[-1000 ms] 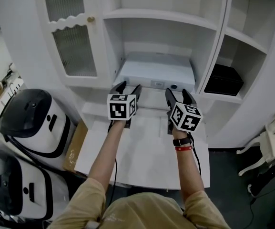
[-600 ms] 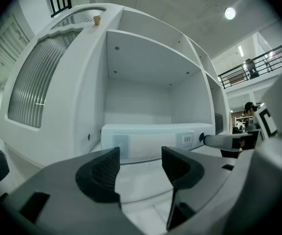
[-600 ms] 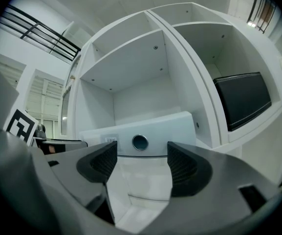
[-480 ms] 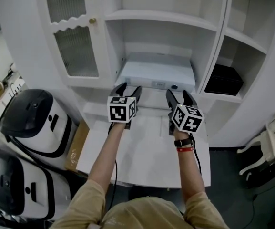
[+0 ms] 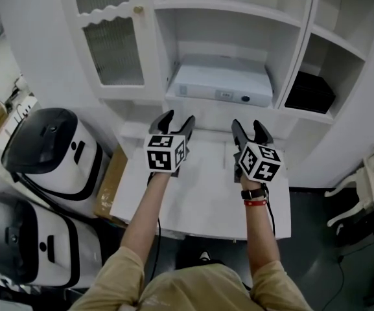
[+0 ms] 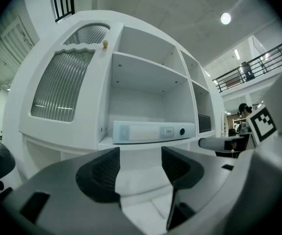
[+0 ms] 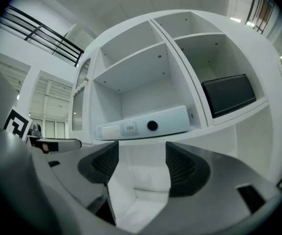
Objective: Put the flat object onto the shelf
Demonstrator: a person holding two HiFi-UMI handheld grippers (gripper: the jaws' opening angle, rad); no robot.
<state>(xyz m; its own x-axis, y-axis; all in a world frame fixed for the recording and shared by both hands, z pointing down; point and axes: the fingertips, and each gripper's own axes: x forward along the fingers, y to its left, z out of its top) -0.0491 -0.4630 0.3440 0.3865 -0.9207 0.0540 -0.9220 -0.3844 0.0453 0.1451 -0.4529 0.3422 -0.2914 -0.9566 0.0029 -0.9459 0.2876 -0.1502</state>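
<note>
A flat white binder (image 5: 222, 83) lies on its side on the lower shelf (image 5: 199, 103) of the white cabinet, spine with a round hole facing out. It also shows in the left gripper view as the binder (image 6: 150, 131) and in the right gripper view as the binder (image 7: 145, 124). My left gripper (image 5: 177, 120) hovers over the table in front of the shelf, open and empty. My right gripper (image 5: 247, 125) hovers beside it, a short way from the binder. Its jaws are closing a little, with nothing between them.
A black box (image 5: 310, 92) sits in the right-hand compartment. A ribbed-glass cabinet door (image 5: 115, 50) is at the left. A white table (image 5: 199, 196) lies under my arms. Two white-and-black machines (image 5: 50, 154) and a cardboard box (image 5: 109, 186) stand at the left.
Both grippers have drawn back a little from the shelf front, leaving a gap to the binder. The binder has stayed in place on the shelf.
</note>
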